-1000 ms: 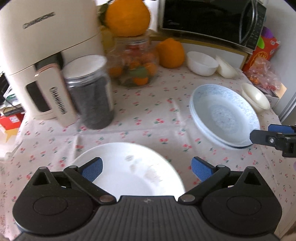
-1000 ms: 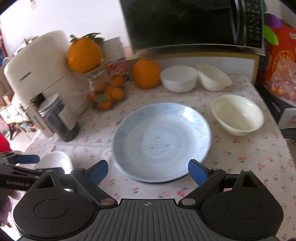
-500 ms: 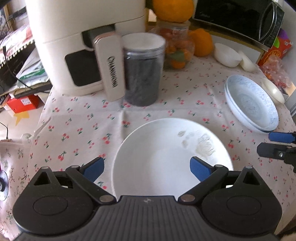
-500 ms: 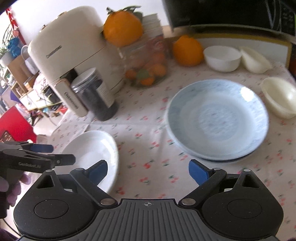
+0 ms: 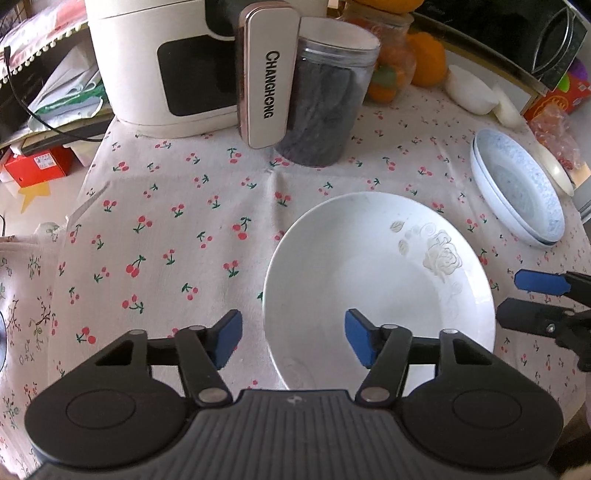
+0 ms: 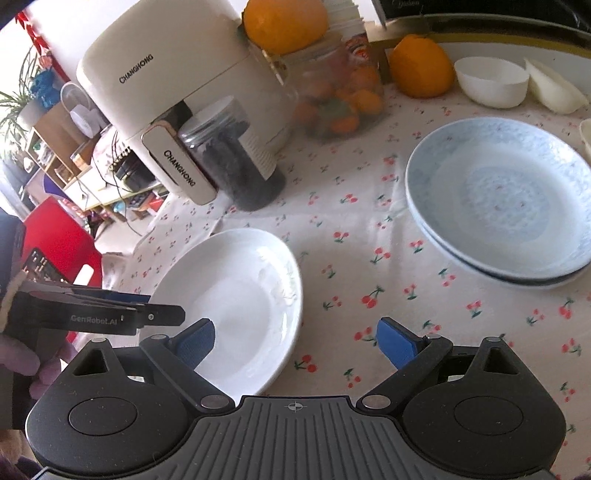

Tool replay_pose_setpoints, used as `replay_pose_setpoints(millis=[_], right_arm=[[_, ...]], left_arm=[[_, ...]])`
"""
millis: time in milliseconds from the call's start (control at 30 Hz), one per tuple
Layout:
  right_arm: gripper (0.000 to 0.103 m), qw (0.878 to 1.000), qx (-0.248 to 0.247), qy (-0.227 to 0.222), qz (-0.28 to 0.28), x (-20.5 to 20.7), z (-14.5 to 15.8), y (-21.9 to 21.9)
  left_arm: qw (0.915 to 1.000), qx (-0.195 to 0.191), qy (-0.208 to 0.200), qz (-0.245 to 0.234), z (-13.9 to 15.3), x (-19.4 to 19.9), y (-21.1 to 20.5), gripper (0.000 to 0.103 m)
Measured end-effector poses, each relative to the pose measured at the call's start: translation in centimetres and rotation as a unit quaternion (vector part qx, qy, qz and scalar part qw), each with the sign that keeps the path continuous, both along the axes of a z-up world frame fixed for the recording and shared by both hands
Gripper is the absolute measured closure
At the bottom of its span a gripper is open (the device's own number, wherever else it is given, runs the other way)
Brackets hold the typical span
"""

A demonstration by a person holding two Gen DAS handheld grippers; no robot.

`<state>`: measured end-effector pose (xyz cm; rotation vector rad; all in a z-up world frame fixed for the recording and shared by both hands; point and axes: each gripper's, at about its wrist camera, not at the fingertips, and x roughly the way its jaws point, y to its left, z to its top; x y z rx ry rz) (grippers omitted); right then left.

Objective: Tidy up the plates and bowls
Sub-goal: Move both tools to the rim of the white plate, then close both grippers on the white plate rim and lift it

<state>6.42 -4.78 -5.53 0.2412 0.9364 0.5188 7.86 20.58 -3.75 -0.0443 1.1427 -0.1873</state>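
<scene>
A white plate with a faint rose print lies on the cherry-print tablecloth; it also shows in the right wrist view. My left gripper is open, its jaws either side of the plate's near left rim, holding nothing. My right gripper is open and empty over the plate's right edge and bare cloth. A stack of two blue-patterned plates sits to the right, also in the left wrist view. White bowls stand at the back.
A cream air fryer, a dark-filled jar and a jar of oranges stand behind the plate. A microwave is at the back right. The table edge drops off at left.
My left gripper has swung left and lower toward the white plate, now at its left rim. My right gripper has moved left from the blue plates toward the white plate's right edge.
</scene>
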Motion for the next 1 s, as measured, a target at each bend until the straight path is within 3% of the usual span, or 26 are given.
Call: replay_pose_setpoints(millis=[333,500,667,833,1000], right_arm=[[0.012,1.0,0.008,0.007,-0.006,0.0,-0.9,0.7],[0.029,1.0,0.007,0.006,-0.005,0.0,-1.1,1.0],[0.059,1.0,0.004,0.011,0.0,-0.1,-1.3,1.2],[0.075,1.0,0.004,0.011,0.008,-0.2,-1.3,1.5],[0.078,1.0,0.002,0.007,0.007,-0.3,-1.3,1.4]], left_arm=[[0.9998,-0.002,0.021,0.007,-0.6,0.2,0.8,0.065],[0.9996,-0.008,0.024,0.008,-0.7,0.2,0.9,0.072],[0.9996,-0.012,0.025,0.0,-0.6,0.2,0.6,0.078],[0.9997,-0.01,0.024,-0.001,-0.6,0.2,0.5,0.079],[0.9996,-0.012,0.024,0.006,-0.5,0.3,0.6,0.08]])
